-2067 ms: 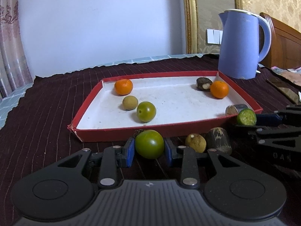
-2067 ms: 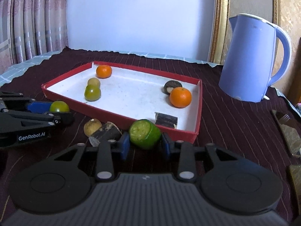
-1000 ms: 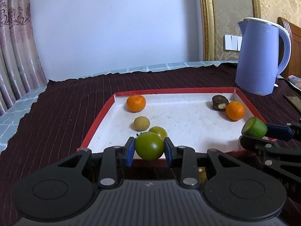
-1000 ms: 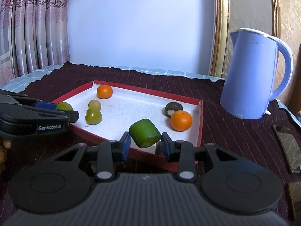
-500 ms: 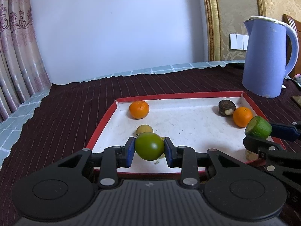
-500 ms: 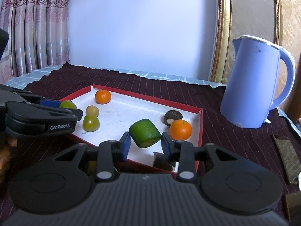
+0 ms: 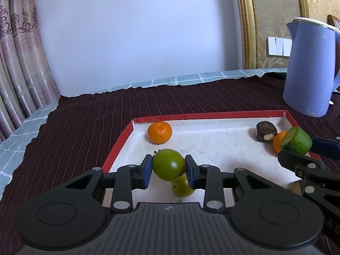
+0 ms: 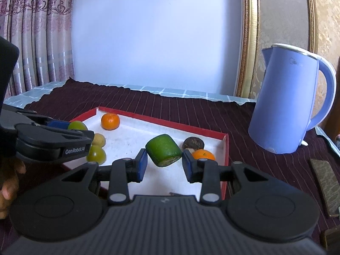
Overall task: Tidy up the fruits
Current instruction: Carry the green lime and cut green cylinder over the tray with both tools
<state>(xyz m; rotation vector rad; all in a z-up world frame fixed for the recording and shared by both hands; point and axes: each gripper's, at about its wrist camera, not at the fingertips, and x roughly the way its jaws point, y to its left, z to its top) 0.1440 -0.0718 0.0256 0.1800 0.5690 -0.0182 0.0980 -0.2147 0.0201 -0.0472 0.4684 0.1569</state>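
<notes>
A round, glossy green tomato (image 7: 168, 167) is being clamped by the left hand-held gripper (image 7: 168, 171), and a cut green fruit chunk (image 8: 163, 153) by the right hand-held gripper (image 8: 163, 165), above the red-rimmed tray (image 7: 208, 115).

**Around the work area**

A lilac-blue electric kettle (image 8: 289, 104) stands upright on a dark maroon striped cloth (image 7: 85, 123). Under the cloth, a light blue checked cover (image 7: 187, 79) shows at the edges. Behind are a pale wall (image 7: 138, 31), patterned pink curtains (image 8: 36, 31), a gilded frame (image 8: 247, 42) and a white wall switch (image 7: 278, 46).
</notes>
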